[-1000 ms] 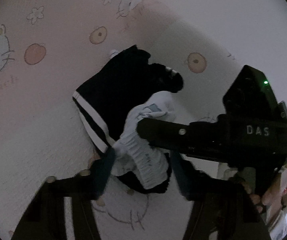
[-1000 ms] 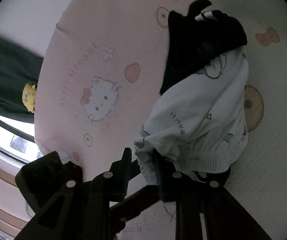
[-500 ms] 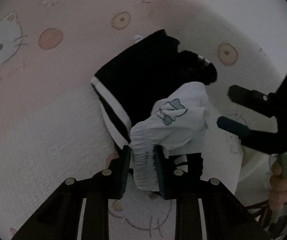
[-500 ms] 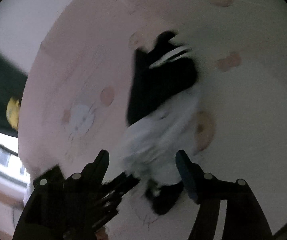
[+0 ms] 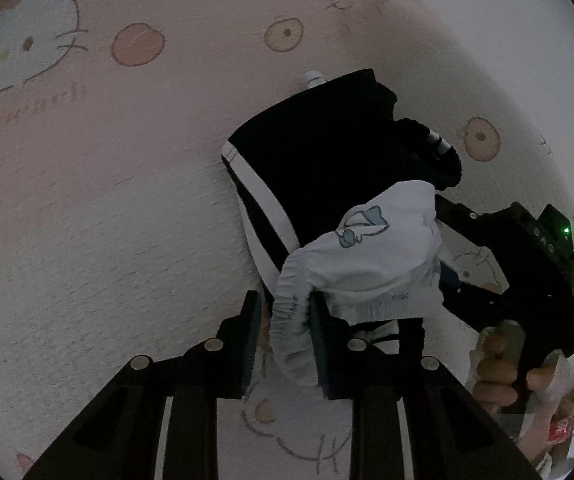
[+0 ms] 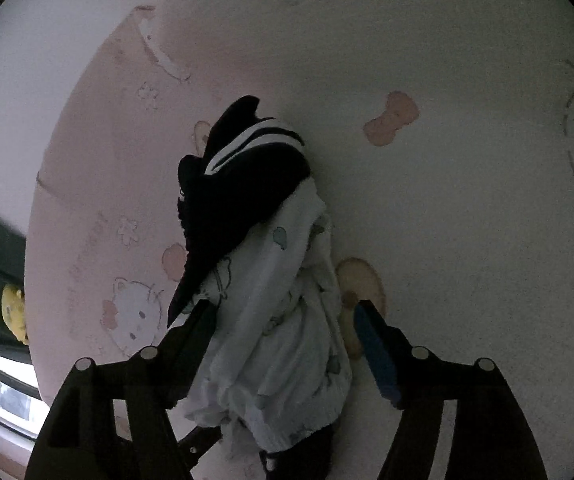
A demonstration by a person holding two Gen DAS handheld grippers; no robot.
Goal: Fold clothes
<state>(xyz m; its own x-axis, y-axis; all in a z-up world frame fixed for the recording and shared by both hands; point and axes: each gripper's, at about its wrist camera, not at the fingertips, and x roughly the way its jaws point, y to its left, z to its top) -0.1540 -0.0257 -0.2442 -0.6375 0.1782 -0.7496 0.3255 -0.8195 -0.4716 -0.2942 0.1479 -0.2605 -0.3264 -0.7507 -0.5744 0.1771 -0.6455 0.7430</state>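
Two garments, one pile: white printed garment [image 5: 371,256] draped over black striped garment [image 5: 327,160] on the blanket [image 5: 87,220]. Left gripper [image 5: 283,320] clamped on the white waistband. Right gripper [image 6: 287,344] straddling the white cloth, jaws apart and closing. Risk: right jaws catching both layers, dragging the black piece along.
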